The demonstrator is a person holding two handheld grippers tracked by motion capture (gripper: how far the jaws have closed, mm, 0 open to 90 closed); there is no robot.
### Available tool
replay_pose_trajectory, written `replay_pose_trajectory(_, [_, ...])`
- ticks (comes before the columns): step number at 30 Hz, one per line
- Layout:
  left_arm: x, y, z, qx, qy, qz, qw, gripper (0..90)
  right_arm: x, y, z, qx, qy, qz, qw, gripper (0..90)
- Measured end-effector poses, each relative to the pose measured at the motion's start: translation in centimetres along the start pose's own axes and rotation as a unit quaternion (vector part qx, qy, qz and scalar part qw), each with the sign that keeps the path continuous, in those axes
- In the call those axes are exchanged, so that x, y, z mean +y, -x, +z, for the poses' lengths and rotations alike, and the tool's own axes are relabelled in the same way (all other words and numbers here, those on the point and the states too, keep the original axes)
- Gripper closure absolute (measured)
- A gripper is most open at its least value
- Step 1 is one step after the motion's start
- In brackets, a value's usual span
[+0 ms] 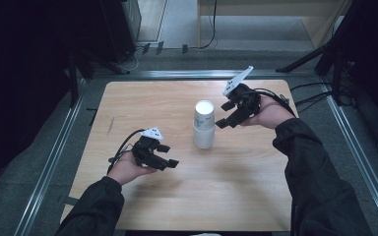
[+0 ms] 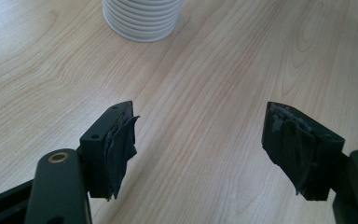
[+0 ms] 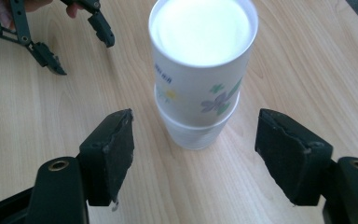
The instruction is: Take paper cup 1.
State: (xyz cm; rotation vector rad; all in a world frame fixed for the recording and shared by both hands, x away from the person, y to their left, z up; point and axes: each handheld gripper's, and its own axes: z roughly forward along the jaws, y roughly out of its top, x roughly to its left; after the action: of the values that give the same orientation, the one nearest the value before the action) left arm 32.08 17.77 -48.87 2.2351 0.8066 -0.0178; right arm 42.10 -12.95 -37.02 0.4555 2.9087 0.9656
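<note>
A: Where do we stand with the cup stack (image 1: 204,124)?

B: It stands upside down on the surface (image 1: 142,103), a flowered cup seated over a ribbed white pile. From our right tool (image 1: 234,111) it sits just ahead of the jaw tips, roughly centred between them but beyond the pads. The jaws stand apart with nothing in them.

A: And the left tool (image 1: 165,155)?

B: Its jaws also stand apart and empty, over bare wood. The stack's ribbed base (image 2: 142,18) lies well ahead of it and a little to its left jaw's side.

A: So which step are we in?

B: We judge the top cup has been set down on the pile and the right tool is free of it; a placing step looks finished. It could equally be a reach about to begin; we cannot tell which.

A: What does the next move call for?

B: If we take the cup again, the right tool must advance until the pads flank the wall, level and centred, then close gently, since thin paper crushes and the tall stack tips easily.
</note>
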Motion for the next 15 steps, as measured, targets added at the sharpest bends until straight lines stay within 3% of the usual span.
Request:
replay_pose_trajectory(8, [-0.1,0.0,0.0,-0.002,-0.002,0.002,1.0,26.0,1.8,1.2,0.9,0.013,-0.024,0.007,0.9996,23.2])
replay_pose_trajectory(15, [-0.1,0.0,0.0,-0.002,-0.004,0.006,1.0,26.0,3.1,1.0,2.3,0.02,-0.038,0.001,0.9991,21.3])
